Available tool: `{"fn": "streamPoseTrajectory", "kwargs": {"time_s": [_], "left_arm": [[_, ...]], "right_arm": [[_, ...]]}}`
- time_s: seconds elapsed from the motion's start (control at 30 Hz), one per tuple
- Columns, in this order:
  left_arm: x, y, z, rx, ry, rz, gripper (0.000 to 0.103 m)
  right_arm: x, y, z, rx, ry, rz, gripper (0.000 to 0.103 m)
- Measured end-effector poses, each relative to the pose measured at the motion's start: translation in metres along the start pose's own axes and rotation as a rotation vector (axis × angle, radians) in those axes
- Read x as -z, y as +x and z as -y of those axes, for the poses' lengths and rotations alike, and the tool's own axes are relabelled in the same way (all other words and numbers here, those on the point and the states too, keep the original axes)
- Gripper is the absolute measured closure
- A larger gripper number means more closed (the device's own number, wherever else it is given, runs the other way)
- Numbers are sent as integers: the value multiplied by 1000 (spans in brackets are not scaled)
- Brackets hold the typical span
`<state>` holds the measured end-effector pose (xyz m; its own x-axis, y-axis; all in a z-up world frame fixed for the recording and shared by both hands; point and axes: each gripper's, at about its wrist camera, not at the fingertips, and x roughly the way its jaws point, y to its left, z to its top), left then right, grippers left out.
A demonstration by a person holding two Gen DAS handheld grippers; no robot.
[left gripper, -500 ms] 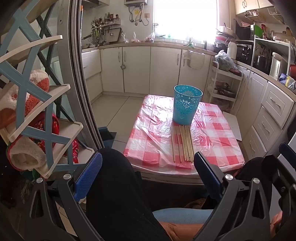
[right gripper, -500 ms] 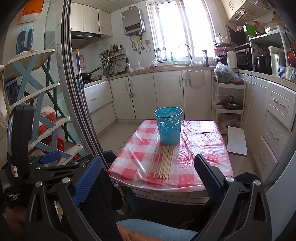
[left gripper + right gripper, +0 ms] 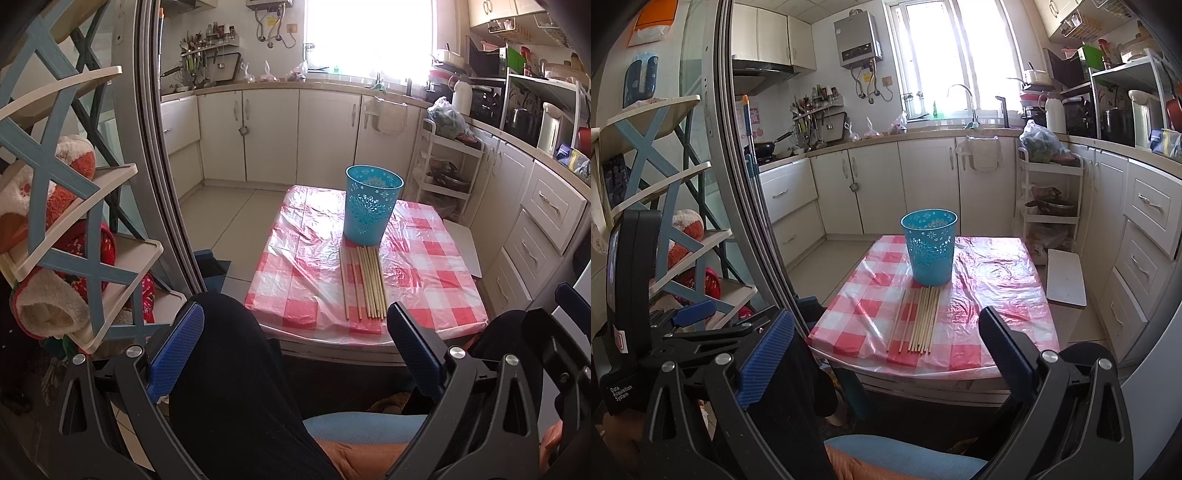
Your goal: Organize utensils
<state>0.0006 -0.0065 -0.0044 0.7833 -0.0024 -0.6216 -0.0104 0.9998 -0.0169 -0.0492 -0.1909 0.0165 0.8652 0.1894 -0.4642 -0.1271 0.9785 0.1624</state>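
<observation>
You hold both grippers low and well back from the worktop [image 3: 295, 280], over your lap, with nothing between their fingers. Your left gripper [image 3: 295, 354] has its blue pads spread wide apart and empty; your right gripper [image 3: 886, 354] is spread just as wide and also grips nothing. From the right wrist view, the left gripper's body sits just to the left of the right one, near the shelf rack [image 3: 676, 236].

The wooden sticks [image 3: 365, 282] lie flat on the red-and-white checked cover of the worktop, side by side in a loose row, running lengthwise from near the front edge toward the far end. Most of them lie close together, while one or two on the left side sit slightly apart from the rest. Their far ends reach the foot of the blue perforated cup [image 3: 372, 205], which stands upright just behind them. In the right wrist view the sticks [image 3: 919, 319] and cup [image 3: 931, 253] show the same layout.
</observation>
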Motion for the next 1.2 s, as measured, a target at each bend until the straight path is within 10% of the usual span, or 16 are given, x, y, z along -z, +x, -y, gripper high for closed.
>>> {"fn": "streamPoseTrajectory", "kwargs": {"time_s": [0.47,0.73,1.2], "left_arm": [[-21,101,1,46,7,-74,8],[-45,184,22,123,-47,-158,8],[-46,340,61,93,-21,-390,19]], "right_arm": [[8,122,56,35,80,-268,7],[24,258,92,7,108,-401,68],[25,362,110,-12,122,-489,96]]}}
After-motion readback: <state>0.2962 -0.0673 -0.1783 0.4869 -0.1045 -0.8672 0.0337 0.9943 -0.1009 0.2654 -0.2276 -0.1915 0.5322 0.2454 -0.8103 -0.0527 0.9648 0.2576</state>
